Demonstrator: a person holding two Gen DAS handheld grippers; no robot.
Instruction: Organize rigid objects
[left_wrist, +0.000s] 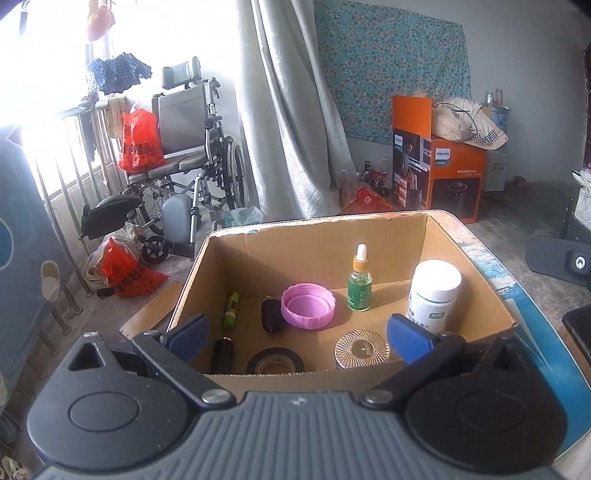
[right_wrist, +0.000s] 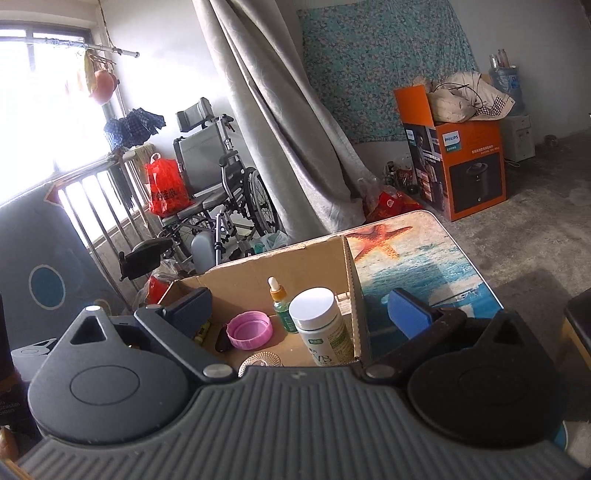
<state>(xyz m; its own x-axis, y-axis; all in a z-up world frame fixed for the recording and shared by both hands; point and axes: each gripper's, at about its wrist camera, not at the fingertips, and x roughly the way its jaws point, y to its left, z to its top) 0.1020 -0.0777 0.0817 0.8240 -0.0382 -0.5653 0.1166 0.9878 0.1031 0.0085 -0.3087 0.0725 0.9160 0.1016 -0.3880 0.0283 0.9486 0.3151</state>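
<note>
Two hand-held grippers hang over an open cardboard box (left_wrist: 236, 269) on a table (right_wrist: 424, 258) printed with a starfish and sea scene, both with fingers spread wide and nothing between them. The left gripper (left_wrist: 295, 338) faces squarely into the box; the right gripper (right_wrist: 301, 314) sits over its right wall, half above the box and half above bare tabletop. Inside, the rigid objects already lie gathered: a white-capped supplement bottle (left_wrist: 434, 291) stands upright near the right wall, a green dropper bottle (left_wrist: 359, 284) stands just left of it, and a pink lid (left_wrist: 308, 304) rests open side up at the centre. A dark fob-like item (left_wrist: 271, 315), a small yellow-green tube (left_wrist: 231, 310), a black cylinder (left_wrist: 222, 354), a roll of black tape (left_wrist: 275, 363) and a cut-glass piece (left_wrist: 362, 349) fill the near floor. The tall bottles appear kept upright against toppling, the flat pieces laid low, suggesting the sorting is largely done
</note>
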